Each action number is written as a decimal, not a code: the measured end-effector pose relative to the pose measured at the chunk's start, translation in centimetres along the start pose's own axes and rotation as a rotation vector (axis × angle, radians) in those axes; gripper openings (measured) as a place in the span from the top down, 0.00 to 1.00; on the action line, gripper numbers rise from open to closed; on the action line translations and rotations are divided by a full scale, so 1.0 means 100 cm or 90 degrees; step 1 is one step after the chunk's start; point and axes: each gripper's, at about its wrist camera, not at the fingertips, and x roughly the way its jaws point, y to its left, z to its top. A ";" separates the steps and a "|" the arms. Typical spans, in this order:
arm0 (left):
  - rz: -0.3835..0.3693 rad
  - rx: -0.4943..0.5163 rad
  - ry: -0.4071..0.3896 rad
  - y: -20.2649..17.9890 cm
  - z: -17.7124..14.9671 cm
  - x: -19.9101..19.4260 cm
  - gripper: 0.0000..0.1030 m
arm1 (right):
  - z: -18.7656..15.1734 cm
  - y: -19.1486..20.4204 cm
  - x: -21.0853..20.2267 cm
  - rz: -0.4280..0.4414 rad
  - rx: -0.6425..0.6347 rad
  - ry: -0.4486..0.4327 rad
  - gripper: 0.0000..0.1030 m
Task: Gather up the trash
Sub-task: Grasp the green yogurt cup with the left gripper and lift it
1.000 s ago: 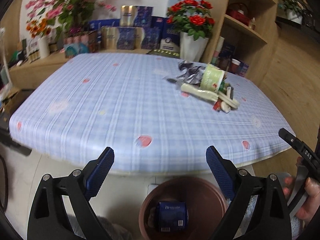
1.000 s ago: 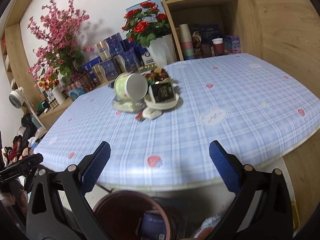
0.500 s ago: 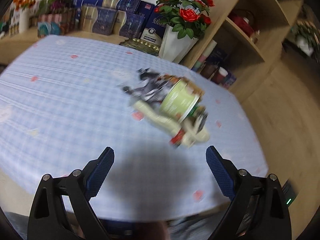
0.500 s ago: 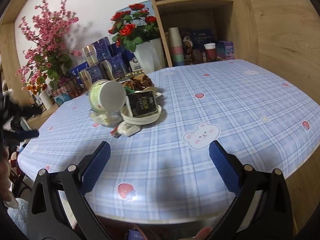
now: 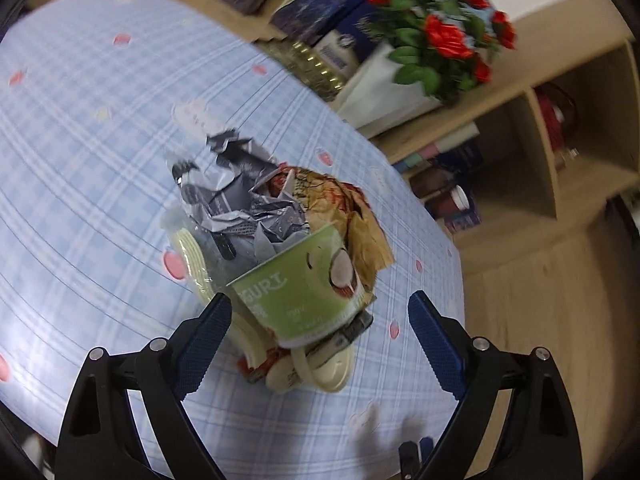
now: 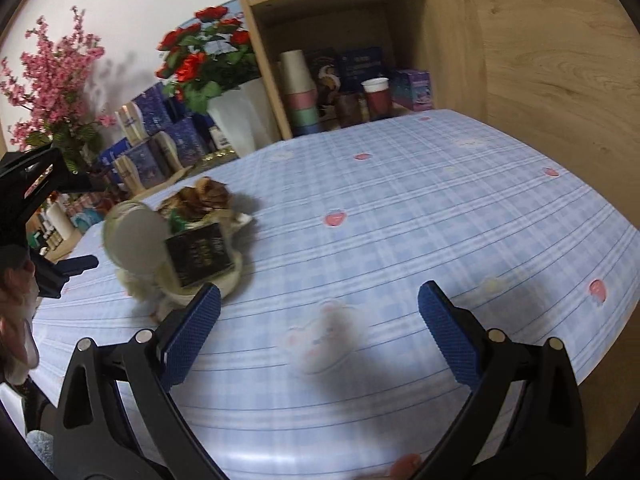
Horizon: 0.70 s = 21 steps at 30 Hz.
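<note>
Since a second ago I have brought both grippers up from the bin below the counter edge and forward over the counter (image 6: 420, 208), and the left gripper (image 5: 320, 316) has closed in on the trash pile (image 5: 276, 248) until the pile fills the middle of its view. The left gripper is spread wide and holds nothing; its left pad sits just beside the green yogurt cup (image 5: 304, 292), which lies tipped on its side at 12 o'clock from the gripper, on top of a pale lid or shallow bowl. Crumpled silver wrapper (image 5: 236, 192) and a brown wrapper (image 5: 352, 220) are heaped behind it, further toward 12. The right gripper (image 6: 320, 316) is also spread and empty, over bare cloth, with the same pile off at its 10 o'clock, well short of its pads. I judge the step in hand to be the left grasp on the cup. The risk is that the pile is loose and stacked: if I close on the cup's round side, it may roll or squirt out, and its tapered wall could slip from the pads. Dragging it could also scatter the wrappers across the slick cloth, or knock the small pieces beneath toward the counter edge at 6 o'clock.
</note>
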 end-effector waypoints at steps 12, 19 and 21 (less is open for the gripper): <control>-0.021 -0.113 0.029 0.026 0.007 0.038 0.26 | -0.003 -0.002 0.018 -0.017 -0.035 0.045 0.06; -0.032 -0.011 0.030 0.026 0.006 0.010 0.27 | 0.001 0.014 0.029 0.022 -0.061 0.079 0.05; -0.039 0.008 0.028 0.026 0.006 0.002 0.27 | 0.005 0.024 0.034 0.042 -0.076 0.085 0.05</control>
